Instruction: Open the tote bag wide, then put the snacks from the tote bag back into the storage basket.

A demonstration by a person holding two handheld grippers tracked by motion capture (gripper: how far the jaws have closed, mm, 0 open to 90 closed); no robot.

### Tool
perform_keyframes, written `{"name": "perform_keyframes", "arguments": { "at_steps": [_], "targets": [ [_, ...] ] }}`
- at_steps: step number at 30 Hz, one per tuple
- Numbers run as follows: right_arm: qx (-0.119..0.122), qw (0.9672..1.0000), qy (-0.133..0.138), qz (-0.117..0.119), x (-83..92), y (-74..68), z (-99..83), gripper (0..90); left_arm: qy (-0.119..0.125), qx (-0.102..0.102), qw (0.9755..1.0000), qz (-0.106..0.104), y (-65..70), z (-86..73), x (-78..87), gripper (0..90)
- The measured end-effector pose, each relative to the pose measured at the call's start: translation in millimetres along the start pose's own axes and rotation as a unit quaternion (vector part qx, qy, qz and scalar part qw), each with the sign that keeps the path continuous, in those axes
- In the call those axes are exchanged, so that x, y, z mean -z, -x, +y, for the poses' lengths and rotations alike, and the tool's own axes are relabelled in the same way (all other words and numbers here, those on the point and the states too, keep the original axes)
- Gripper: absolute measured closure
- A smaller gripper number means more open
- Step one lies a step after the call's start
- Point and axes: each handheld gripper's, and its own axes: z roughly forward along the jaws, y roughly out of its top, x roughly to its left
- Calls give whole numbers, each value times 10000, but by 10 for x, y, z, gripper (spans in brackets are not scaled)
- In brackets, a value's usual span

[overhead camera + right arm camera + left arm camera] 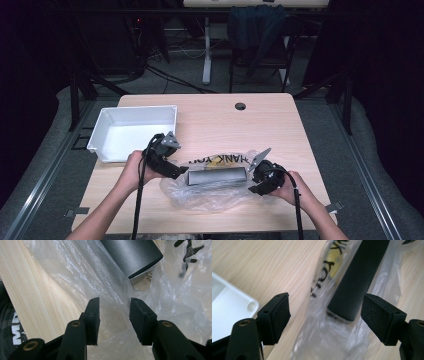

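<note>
Long black rectangular box (216, 176) inside clear crinkled plastic bag (210, 195); left gripper (325, 315) at 9 o'clock released, right gripper (113, 315) at 3 o'clock released.

The high view looks forward and down over the whole light wooden table (210, 120), while both gripper views look closely from opposite ends at the same long black rectangular box (358, 280) inside the clear crinkled plastic bag (82, 272).

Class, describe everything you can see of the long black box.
The long black box is a slim, matte, dark rectangular carton with a pale edge at its end. It lies flat on the clear plastic bag printed THANK YOU, on the wooden table. It lies between the open left gripper and right gripper; neither touches it.
</note>
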Motion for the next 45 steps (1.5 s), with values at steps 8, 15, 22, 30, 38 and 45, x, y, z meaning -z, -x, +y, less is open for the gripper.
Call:
{"name": "perform_keyframes", "arguments": {
  "at_steps": [8,15,22,30,38,45],
  "targets": [
    [134,9999,-90,46,-9,-6,-6,773,-98,-430,9986,-290,83,141,-294,300],
    [149,9998,-80,48,-19,-2,-15,792,-412,-805,9944,-545,134,136,-551,377],
    [113,9999,-71,101,-38,7,-24,783,-651,-930,9891,-936,104,113,-715,378],
    [113,9998,-115,114,-54,11,-11,777,-788,-946,9856,-1163,106,99,-789,343],
    [204,9995,-208,114,-71,6,-1,777,-1030,-1080,9824,-1125,155,92,-880,338],
    [156,9997,-140,120,-90,5,6,771,-1166,-1134,9808,-1076,175,88,-964,364]
  ]
}}
